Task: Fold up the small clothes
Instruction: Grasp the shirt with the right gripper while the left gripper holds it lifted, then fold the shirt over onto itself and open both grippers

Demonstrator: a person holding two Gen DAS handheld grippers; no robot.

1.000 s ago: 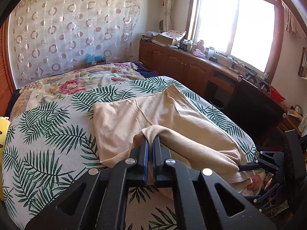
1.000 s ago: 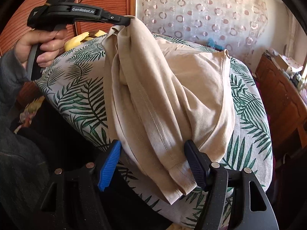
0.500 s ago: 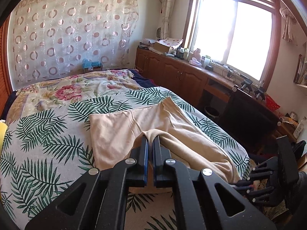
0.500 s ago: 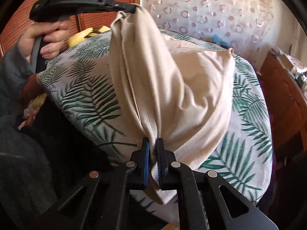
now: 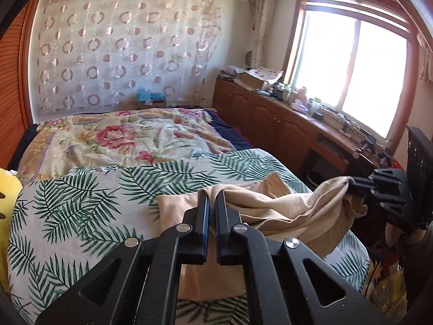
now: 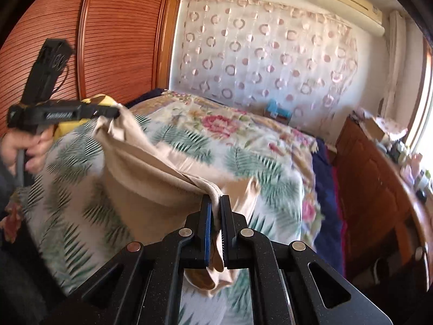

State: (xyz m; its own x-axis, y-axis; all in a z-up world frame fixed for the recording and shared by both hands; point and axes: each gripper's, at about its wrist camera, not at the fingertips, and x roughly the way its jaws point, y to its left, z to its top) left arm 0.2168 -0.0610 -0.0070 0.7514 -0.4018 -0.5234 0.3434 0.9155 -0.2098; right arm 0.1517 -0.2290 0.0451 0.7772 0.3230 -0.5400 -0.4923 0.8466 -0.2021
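Note:
A beige garment (image 5: 273, 211) hangs stretched between my two grippers above the palm-leaf bedspread (image 5: 81, 211). My left gripper (image 5: 212, 197) is shut on one corner of it. In the same view the right gripper (image 5: 354, 185) grips the other end at the right, over the bed's side. In the right wrist view my right gripper (image 6: 215, 203) is shut on a bunched hem of the beige garment (image 6: 151, 173). The left gripper (image 6: 115, 112) holds the far corner at the upper left, with a person's hand (image 6: 32, 149) on its handle. Part of the cloth still lies on the bed.
A floral quilt (image 5: 121, 135) covers the far half of the bed. A wooden cabinet (image 5: 284, 124) with clutter on top runs under the window (image 5: 351, 73) on the right. A slatted wooden wardrobe (image 6: 108, 40) stands on the left. Something yellow (image 5: 8, 203) lies at the bed's left edge.
The right gripper closed on the garment's hem, then rose with it. Both grippers lifted the cloth off the bed, and it now hangs between them.

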